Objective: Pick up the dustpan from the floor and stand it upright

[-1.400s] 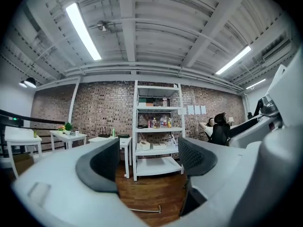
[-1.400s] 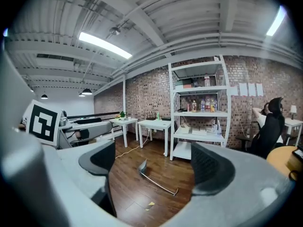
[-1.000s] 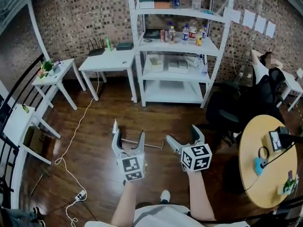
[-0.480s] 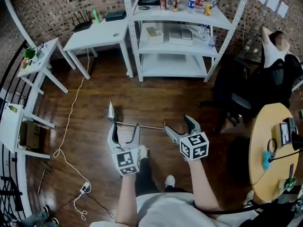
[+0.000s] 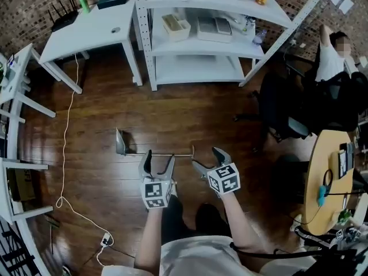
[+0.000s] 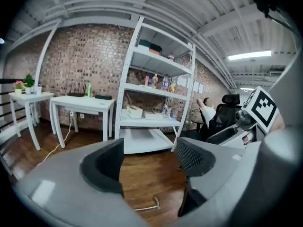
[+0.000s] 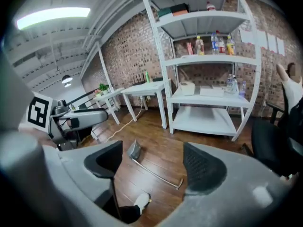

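On the dark plank floor, in front of the person's feet, lies the dustpan [image 5: 121, 143]: its pan is at the left in the head view and its long thin handle runs level to the right, ending in a small hook. We judge that it is not yet lifted.

Compared with the head view of a second ago, both grippers have come down and forward, and the camera has tipped towards the floor. The left gripper [image 5: 159, 161] now hangs over the middle of the handle and the right gripper [image 5: 208, 163] just beside the hooked end. We take this as the end of the approach, with the grasp itself next.

Both pairs of tongs are spread. From the left gripper [image 6: 149, 162] we see only bare floor between the pads, with the hooked end of the dustpan [image 6: 147, 206] lower in the frame. From the right gripper [image 7: 154, 163] the whole dustpan [image 7: 135, 150] shows through the gap, well beyond the pads, and a shoe [image 7: 137, 202] lies below it.

Farther out stand a white shelf unit [image 5: 201, 73], a white table [image 5: 92, 30] and a trailing cable [image 5: 64, 154].

The left jaws cover part of the handle in the head view, so contact there cannot be judged. Which way the pan's mouth faces is too small to make out.
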`<state>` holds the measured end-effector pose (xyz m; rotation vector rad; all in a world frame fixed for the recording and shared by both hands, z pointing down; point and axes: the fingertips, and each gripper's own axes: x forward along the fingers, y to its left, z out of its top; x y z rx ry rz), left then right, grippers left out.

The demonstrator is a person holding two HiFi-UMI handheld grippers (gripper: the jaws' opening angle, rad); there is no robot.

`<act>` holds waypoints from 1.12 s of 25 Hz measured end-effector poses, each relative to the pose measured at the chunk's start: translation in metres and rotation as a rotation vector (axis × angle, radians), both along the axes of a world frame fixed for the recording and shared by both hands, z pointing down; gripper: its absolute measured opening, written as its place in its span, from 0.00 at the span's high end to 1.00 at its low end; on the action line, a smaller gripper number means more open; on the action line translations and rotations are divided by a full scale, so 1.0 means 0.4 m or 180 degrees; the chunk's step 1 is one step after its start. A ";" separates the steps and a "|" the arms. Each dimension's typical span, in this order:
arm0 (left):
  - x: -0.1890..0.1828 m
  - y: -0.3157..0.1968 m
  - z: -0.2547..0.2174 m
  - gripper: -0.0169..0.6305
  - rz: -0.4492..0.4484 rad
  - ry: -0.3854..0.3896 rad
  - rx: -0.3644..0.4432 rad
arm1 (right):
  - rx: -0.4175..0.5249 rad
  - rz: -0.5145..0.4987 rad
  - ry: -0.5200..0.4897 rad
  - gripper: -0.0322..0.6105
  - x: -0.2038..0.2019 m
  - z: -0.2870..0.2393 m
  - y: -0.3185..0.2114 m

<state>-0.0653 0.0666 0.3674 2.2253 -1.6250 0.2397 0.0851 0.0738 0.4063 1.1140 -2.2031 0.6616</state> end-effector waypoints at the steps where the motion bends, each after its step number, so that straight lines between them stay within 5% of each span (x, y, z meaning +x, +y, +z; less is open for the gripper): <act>1: 0.006 -0.028 0.057 0.40 0.0088 -0.0008 -0.0092 | -0.0076 -0.0050 0.0091 0.35 -0.004 0.058 -0.013; 9: 0.114 -0.075 0.482 0.40 0.0449 0.0011 -0.1057 | -0.0827 -0.0133 0.0235 0.43 0.030 0.496 -0.036; 19: 0.219 -0.096 1.127 0.39 0.0612 -0.0254 -0.1788 | -0.1446 -0.0333 0.0458 0.59 0.132 1.209 -0.093; 28: 0.233 -0.092 1.623 0.39 0.0915 -0.0419 -0.1949 | -0.1352 -0.1264 0.0986 0.64 0.136 1.783 -0.069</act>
